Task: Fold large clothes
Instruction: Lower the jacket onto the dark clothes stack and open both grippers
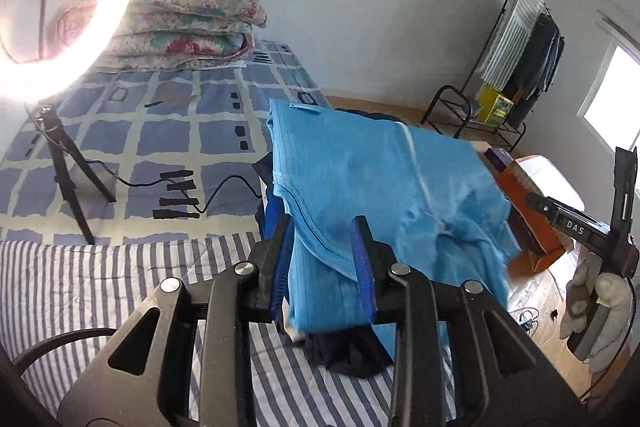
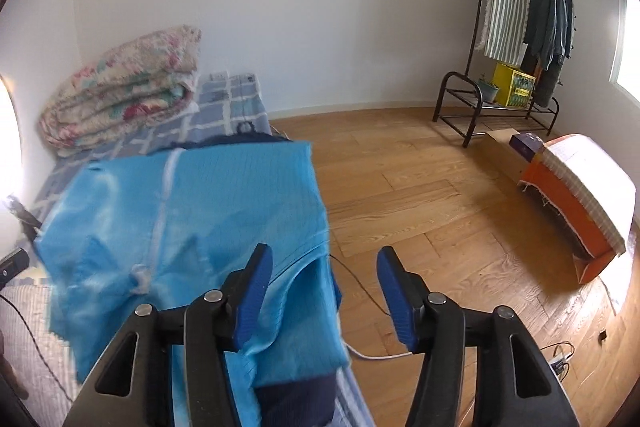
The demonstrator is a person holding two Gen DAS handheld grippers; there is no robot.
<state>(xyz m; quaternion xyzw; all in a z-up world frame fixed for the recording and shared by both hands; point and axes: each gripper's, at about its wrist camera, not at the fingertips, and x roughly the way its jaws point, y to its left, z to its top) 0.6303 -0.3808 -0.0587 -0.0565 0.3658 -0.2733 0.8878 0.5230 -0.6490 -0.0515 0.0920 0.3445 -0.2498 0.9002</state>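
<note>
The left claw has its two blue-padded fingers part-way apart with a fold of the light-blue ribbed garment running between them. The cloth fills the gap and lies against both pads, but whether the pads press it firmly cannot be told from this view. The garment is bunched and lifted in front of the claw, over the near edge of the bed, with a dark navy piece of cloth hanging below it onto the grey-and-white striped bedding.

The right claw stands wide open. Its left finger lies against the hem of the light-blue ribbed garment, while its right finger is clear of the cloth, over the wooden floor. Nothing is caught between the two. In the left wrist view the right claw appears at the far right edge, held in a hand in a pale glove.

Farther back on the bed, on the blue checked sheet, sit a folded floral quilt and a small black tripod carrying a glowing ring light. A black clothes rack with hanging clothes stands by the wall, with an orange box on the floor nearby.
</note>
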